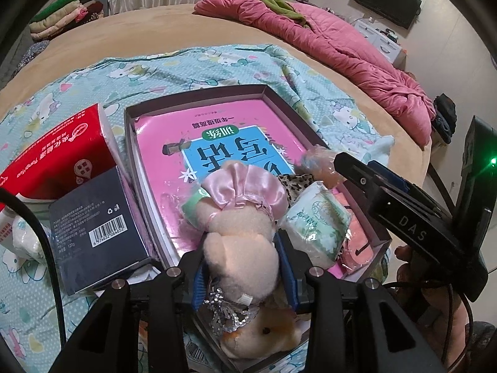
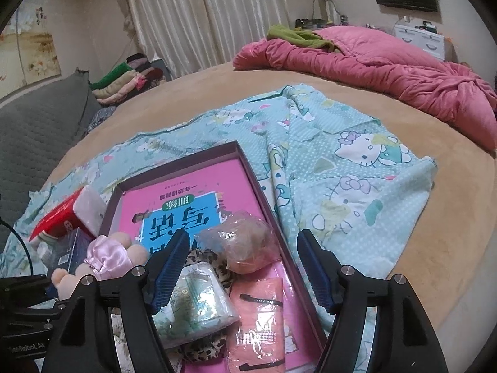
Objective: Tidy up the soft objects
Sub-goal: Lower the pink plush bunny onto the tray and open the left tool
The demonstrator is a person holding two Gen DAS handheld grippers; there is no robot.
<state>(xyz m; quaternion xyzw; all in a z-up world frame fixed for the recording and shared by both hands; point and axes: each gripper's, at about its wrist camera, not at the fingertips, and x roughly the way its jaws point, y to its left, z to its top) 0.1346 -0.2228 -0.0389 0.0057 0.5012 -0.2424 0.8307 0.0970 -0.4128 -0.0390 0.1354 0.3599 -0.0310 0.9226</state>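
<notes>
The left gripper [image 1: 242, 267] is clamped on a plush bear [image 1: 245, 242], its blue pads pressed against the sides of the toy's pale body. The bear hangs upside down over the near edge of a shallow box [image 1: 198, 96]: its pink satin skirt points into the box, while its head and a sequinned silver trim sit low in the left wrist view, partly hidden behind the gripper's frame.

The right gripper [image 2: 245, 267] stands wide open above the near right part of the same box, its pads touching nothing. Under it lie a wrapped pale-green tissue pack [image 2: 198, 298], a leopard-print cloth [image 2: 214, 261] mostly buried beneath that pack, a crinkled clear bag [image 2: 245, 245] whose brownish contents are hard to make out, and a flat pink packet [image 2: 257, 317] cut off at the bottom edge.

A pink book [image 1: 192, 143] lines the box floor. Just left of the box sit a dark carton [image 1: 96, 223] and a red tissue pack [image 1: 59, 152]. The box rests on a cartoon-cat sheet [image 2: 357, 168].
</notes>
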